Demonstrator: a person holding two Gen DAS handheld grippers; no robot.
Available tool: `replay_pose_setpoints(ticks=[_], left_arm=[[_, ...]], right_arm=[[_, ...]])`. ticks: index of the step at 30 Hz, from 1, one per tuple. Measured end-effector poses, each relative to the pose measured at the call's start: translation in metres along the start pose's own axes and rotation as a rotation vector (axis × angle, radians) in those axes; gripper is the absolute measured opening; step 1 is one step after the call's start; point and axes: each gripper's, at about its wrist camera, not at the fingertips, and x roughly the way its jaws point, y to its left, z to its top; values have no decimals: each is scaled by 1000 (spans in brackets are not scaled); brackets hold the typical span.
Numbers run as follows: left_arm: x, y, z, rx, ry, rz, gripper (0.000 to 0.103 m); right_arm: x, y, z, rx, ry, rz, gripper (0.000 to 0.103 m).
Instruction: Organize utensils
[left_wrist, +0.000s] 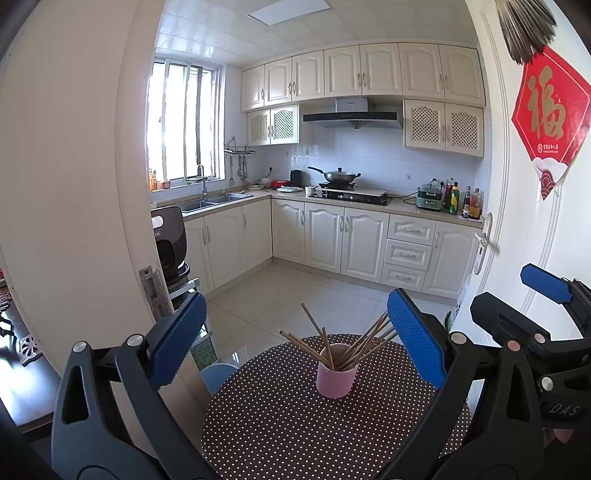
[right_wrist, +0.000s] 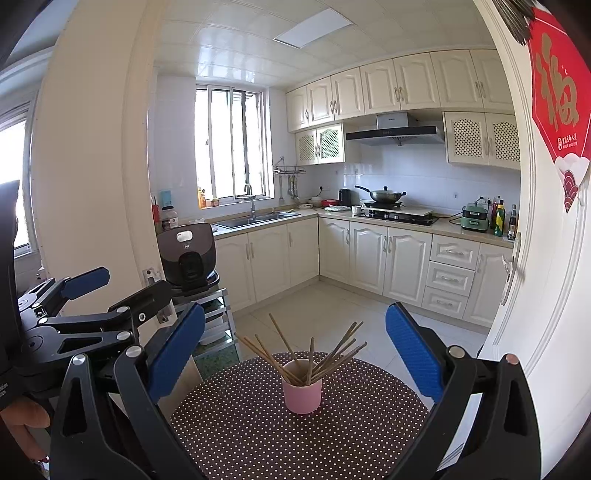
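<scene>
**Two grippers spread wide above a cup of chopsticks**

Two grippers hover over a round table (left_wrist: 258, 424) covered in a brown cloth with white dots. The left gripper (left_wrist: 295, 343) has its blue-padded fingers (left_wrist: 177, 339) far apart, holding nothing. The right gripper (right_wrist: 295, 347) also stands with its jaws wide and nothing between them.

A pink cup (left_wrist: 335, 376) stands upright on the table near its far edge. A bundle of wooden chopsticks (left_wrist: 351, 343) sits inside the cup, with the free ends fanned outward in several directions. In both wrist views, the cup appears between the two fingers of the gripper but beyond them; no finger touches the cup or the chopsticks.

Behind the table, an open doorway shows a kitchen with cream cabinets (left_wrist: 343, 240), a wok (left_wrist: 338, 176) on the stove and a double sink (left_wrist: 214, 201) below a window.
</scene>
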Motion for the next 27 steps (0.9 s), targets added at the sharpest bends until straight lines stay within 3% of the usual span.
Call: replay_pose_setpoints(ticks=[27], left_arm=[[3,0,-4,6,7,4,97]], right_arm=[[0,1,0,0,7,0,95]])
